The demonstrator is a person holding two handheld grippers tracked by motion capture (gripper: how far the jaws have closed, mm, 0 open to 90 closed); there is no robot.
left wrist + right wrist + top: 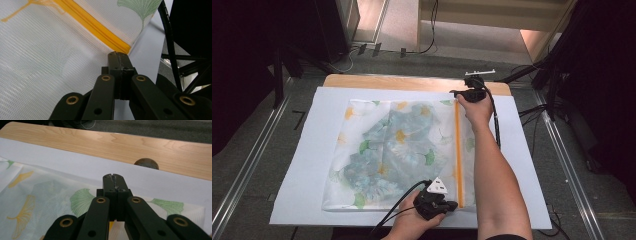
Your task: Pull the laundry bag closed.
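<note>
Where leaves show, unlettered mesh bag [397,150]

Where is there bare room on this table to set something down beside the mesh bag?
The widest free patch is the white sheet left of the mesh bag. A narrower strip runs between the bag's far edge and the wooden table edge. The zipper side is crowded by the left gripper and right gripper.
</note>
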